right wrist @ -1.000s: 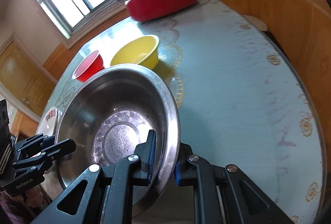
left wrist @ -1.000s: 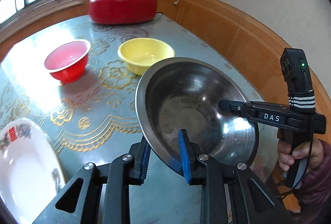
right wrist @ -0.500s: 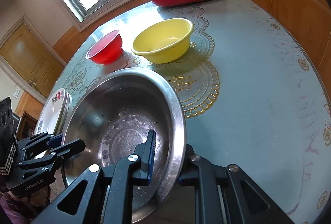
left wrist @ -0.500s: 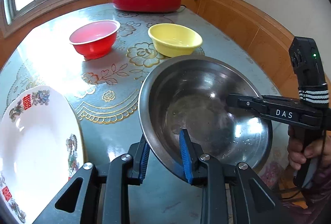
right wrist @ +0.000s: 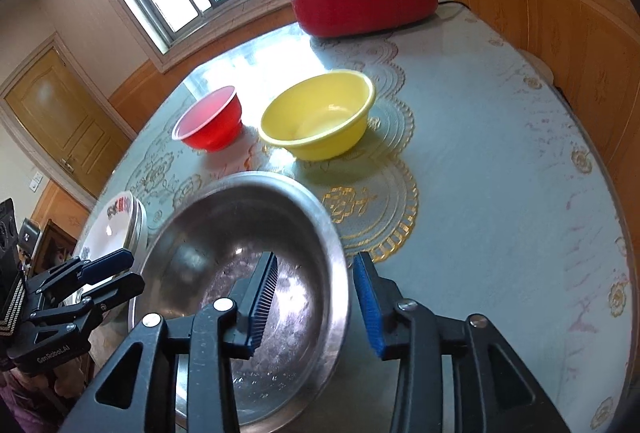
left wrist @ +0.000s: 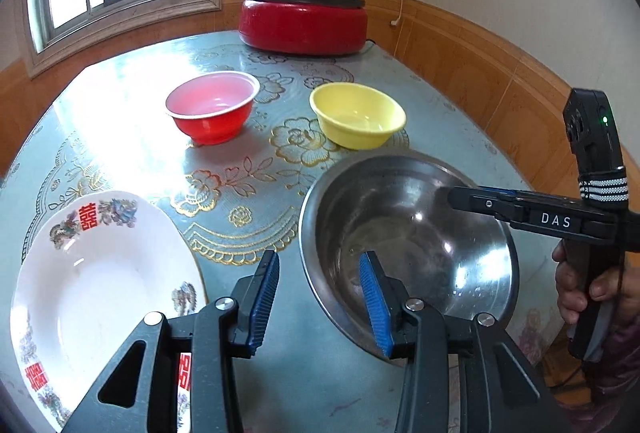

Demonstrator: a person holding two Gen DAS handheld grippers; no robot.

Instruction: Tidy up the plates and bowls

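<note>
A wide steel bowl (left wrist: 420,245) (right wrist: 240,233) sits on the patterned table near its front edge. My left gripper (left wrist: 319,255) straddles the bowl's left rim. One blue pad is inside and one outside, the jaws are opening, and neither pad presses the metal. My right gripper (right wrist: 316,256) straddles the opposite rim the same way, also opening, its pads off the rim. A white plate (left wrist: 100,273) (right wrist: 116,225) with red characters lies left of the bowl. Farther back stand a red bowl (left wrist: 212,105) (right wrist: 210,123) and a yellow bowl (left wrist: 358,113) (right wrist: 320,117), both upright.
A red lidded electric cooker (left wrist: 304,21) (right wrist: 364,1) stands at the far end of the table (left wrist: 120,137) below a window. Wood-panelled wall runs close along the right side. A person's hand (left wrist: 580,285) holds the right gripper's handle at the table's front right.
Both grippers were shut on the steel bowl's rim with the bowl tilted up. Now the bowl has come down level and both pairs of jaws have spread off the rim.
</note>
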